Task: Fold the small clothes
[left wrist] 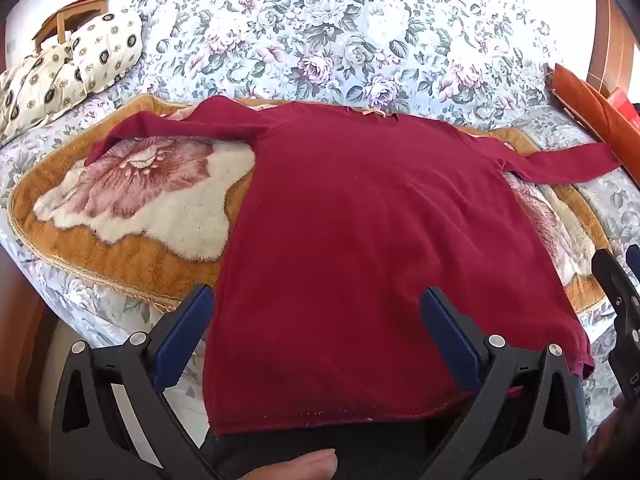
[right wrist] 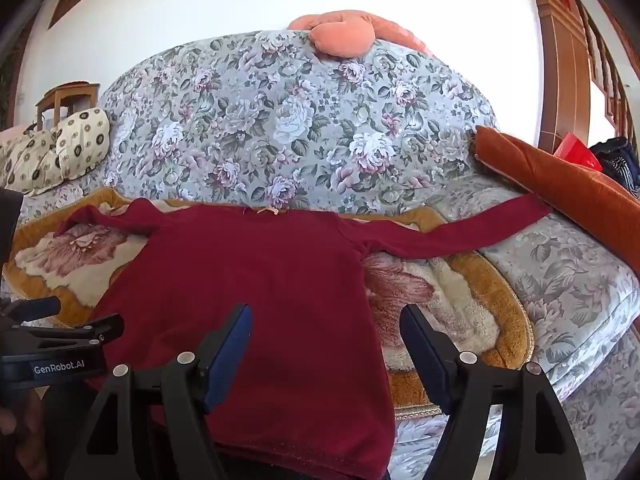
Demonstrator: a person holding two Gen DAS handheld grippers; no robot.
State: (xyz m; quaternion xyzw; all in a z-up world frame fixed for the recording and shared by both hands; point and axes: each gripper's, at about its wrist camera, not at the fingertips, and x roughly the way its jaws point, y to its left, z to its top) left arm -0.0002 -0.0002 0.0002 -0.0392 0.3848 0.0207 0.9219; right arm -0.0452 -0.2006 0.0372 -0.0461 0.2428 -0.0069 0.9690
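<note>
A dark red long-sleeved top [left wrist: 360, 220] lies flat on a plush flowered mat [left wrist: 132, 200] on the sofa seat, both sleeves spread sideways, its hem hanging over the front edge. My left gripper [left wrist: 316, 300] is open, its blue-padded fingers [left wrist: 188, 328] straddling the lower left part of the top just above it. In the right wrist view the top [right wrist: 248, 280] fills the middle. My right gripper [right wrist: 326, 316] is open over the top's lower right side edge. The left gripper [right wrist: 80, 328] shows at the left edge there.
The sofa has a floral back [right wrist: 300, 120]. Patterned cream cushions [left wrist: 80, 60] lie at the left, an orange bolster [right wrist: 568, 184] at the right, touching the right sleeve end. A peach cushion [right wrist: 348, 36] sits on the sofa back. A wooden side table [right wrist: 64, 98] stands behind left.
</note>
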